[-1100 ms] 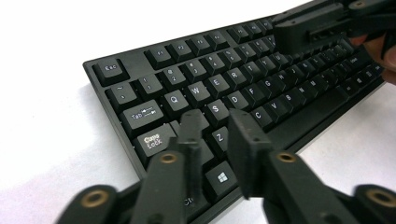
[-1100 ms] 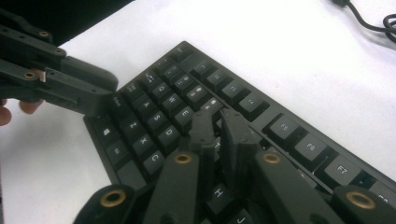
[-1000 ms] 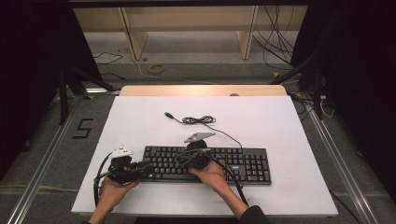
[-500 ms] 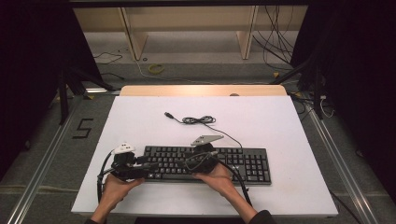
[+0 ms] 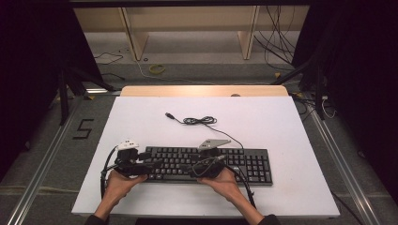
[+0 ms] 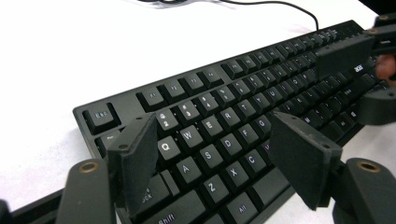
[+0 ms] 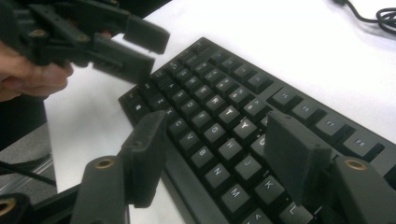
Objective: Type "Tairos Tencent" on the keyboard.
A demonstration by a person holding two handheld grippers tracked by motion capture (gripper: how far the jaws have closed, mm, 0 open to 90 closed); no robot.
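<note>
2 grippers hover over a black keyboard (image 5: 206, 161) that lies flat on the white worktop (image 5: 141, 117), close to its near edge and a little left of the middle, its long side parallel to that edge. The left gripper (image 5: 149, 165) is at the keyboard's left end, held in the person's left hand (image 5: 119, 183); in the left gripper view its jaws have just been opening and now stand wide, 1 over the Tab and Q keys and the other over the near rim by the lower letter row, with keys showing between them and nothing gripped. The right gripper (image 5: 190, 168) sits over the middle of the keyboard, held in the right hand (image 5: 224, 180) and pointing toward the left gripper. Its jaws have also just been opening and stand well apart in the right gripper view, straddling the near rim and the keys around H, J and K, pressing on nothing. The keyboard's thin black cable (image 5: 199, 121) runs from its far edge toward the middle of the worktop, where it lies in a loose coil with the plug end free. Beyond the worktop's far edge a wooden strip (image 5: 202, 91) borders it.
</note>
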